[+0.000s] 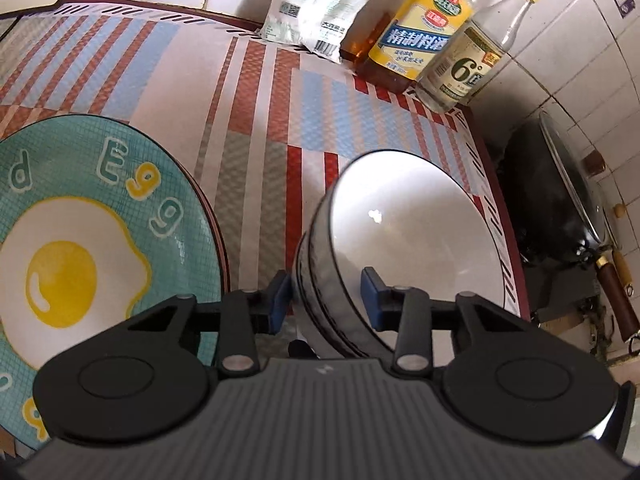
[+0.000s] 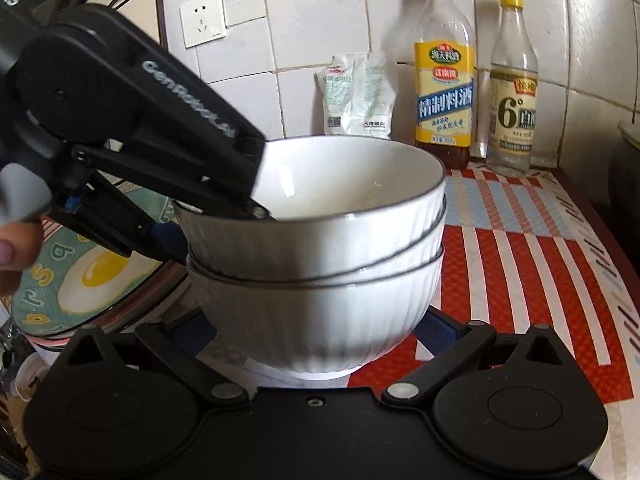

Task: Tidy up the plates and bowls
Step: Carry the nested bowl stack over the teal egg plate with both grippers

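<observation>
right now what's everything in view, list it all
bowls: three, white with dark rims, stacked on the mat
plate: one, teal with fried-egg print, left of the bowls
mat: one, red, blue and white striped, covering the counter
bottles: two, yellow-labelled and clear, at the tiled wall
bag: one, white, beside the bottles
wok: one, dark, beyond the counter edge
socket: one, white, on the wall
left claw: straddles the top bowl's rim
right claw: open around the bottom bowl
</observation>
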A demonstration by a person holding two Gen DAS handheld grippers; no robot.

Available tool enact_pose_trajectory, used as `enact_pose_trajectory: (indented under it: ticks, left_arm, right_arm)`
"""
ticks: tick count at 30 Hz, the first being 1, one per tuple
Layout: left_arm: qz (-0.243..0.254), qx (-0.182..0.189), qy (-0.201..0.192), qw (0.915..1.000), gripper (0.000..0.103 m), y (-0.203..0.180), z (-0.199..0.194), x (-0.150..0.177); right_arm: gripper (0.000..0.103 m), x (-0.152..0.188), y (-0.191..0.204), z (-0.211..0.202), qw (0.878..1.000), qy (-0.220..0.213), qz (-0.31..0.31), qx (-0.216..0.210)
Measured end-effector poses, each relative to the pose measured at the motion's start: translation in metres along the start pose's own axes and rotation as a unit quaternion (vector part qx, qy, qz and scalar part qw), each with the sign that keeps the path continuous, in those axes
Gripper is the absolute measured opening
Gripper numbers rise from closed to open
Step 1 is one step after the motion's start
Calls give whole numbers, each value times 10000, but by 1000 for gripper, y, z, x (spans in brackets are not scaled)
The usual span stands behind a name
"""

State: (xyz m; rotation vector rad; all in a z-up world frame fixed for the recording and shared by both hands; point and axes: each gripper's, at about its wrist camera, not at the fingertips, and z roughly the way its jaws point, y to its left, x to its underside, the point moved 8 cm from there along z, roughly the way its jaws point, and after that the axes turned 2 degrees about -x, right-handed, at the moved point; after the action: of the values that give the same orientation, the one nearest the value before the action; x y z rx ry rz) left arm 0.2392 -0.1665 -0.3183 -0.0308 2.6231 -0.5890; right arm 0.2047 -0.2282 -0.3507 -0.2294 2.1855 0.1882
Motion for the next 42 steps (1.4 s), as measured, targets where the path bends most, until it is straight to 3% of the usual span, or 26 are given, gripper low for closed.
enact_pose_trajectory:
  ticks: [6, 9, 12, 18, 27, 37, 42]
  left_arm:
    - [-106, 59, 114, 9999, 36, 2, -2, 9]
    - [-109, 55, 43, 9999, 36, 2, -3, 12]
    - [-43, 48, 31, 10000, 36, 2, -4, 12]
    - [36, 49, 41, 10000, 37, 1, -3, 12]
    - [1210, -294, -130, 9921, 40, -22, -7, 19]
    - [1347, -268, -186, 9903, 40, -22, -14, 24]
    - [1275, -169, -270, 9913, 40, -18, -40, 17]
  right_arm:
    - [103, 12, 5, 0, 9990, 248, -349, 142]
    - [103, 20, 10, 0, 9931, 198, -880, 747]
    - [103, 20, 14, -8, 9900, 43, -1086, 903]
    - [103, 19, 12, -10, 9926, -50, -979, 711]
    - [103, 13, 3, 2, 9978, 86, -490, 449]
    - [103, 16, 7, -4, 9979, 4, -476, 443]
    - [103, 2, 17, -15, 9979, -61, -491, 417]
